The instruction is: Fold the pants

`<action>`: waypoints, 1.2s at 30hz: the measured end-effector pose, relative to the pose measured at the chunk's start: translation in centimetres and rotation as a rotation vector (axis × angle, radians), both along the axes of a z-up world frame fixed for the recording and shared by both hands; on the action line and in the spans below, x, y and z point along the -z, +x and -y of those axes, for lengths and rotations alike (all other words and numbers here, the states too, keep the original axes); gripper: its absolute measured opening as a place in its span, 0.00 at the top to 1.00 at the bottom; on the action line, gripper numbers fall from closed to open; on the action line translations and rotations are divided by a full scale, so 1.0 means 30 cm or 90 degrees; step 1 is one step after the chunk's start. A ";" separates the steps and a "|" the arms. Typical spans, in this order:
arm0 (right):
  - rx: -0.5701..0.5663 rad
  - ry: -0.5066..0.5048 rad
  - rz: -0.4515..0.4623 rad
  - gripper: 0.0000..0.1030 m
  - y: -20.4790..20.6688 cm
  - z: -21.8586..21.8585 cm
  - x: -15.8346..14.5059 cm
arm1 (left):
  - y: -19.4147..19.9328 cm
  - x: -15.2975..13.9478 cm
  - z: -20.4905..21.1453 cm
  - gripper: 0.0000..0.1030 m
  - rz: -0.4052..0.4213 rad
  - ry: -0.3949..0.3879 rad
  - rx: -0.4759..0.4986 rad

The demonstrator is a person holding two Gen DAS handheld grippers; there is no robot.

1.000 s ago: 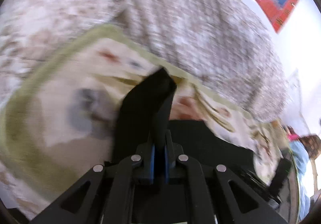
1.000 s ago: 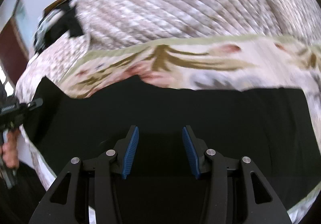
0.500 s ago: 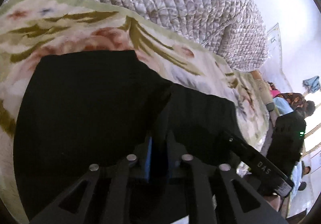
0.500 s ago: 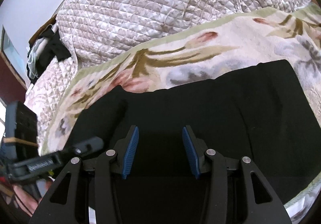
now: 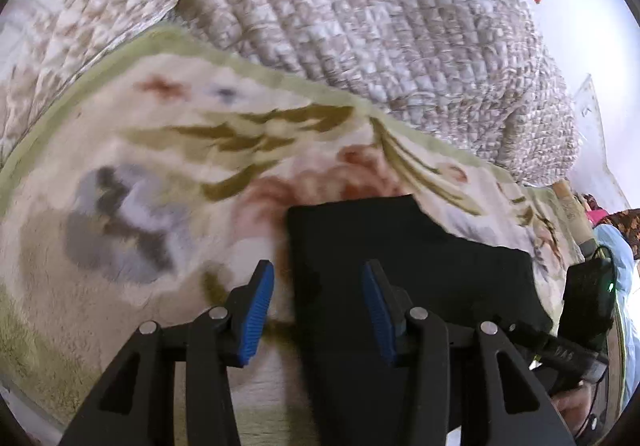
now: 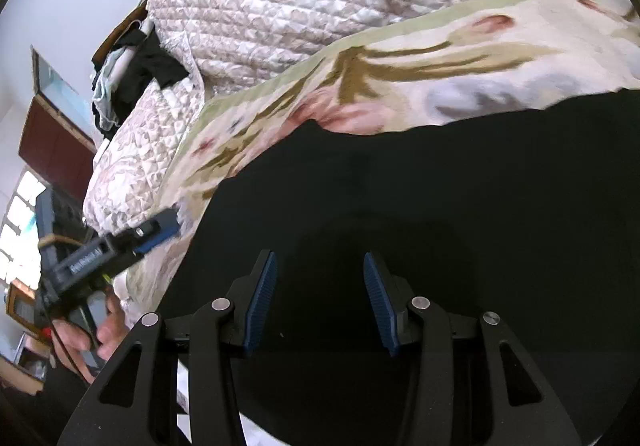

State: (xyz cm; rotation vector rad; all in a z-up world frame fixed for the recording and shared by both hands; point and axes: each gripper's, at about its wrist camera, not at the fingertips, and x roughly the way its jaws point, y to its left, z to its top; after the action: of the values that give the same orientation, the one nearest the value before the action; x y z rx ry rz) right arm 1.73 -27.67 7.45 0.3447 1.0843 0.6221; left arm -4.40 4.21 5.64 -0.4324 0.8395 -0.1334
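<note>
Left gripper [image 5: 318, 308] has just been opening its jaws; they stand apart with nothing pinched, the side edge of the black pants [image 5: 404, 266] lying between them and the cloth spreading to its right over the floral blanket [image 5: 168, 174]. Right gripper [image 6: 316, 298] hangs directly above the pants [image 6: 440, 206], jaws likewise parted and empty. From it the folded cloth runs long to the right and left, though blur makes the layering hard to judge. Probably the left is nearer the edge the next fold needs.
</note>
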 end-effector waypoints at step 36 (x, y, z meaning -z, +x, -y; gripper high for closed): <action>0.093 -0.094 0.093 0.84 -0.002 0.082 -0.068 | -0.249 0.068 0.200 0.43 -0.013 0.188 0.098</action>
State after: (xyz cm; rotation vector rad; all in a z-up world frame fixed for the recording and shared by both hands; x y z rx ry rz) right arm 1.67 -30.13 9.50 0.2440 0.9489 0.4287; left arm -11.86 -1.78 3.60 -0.0914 0.8971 -0.1442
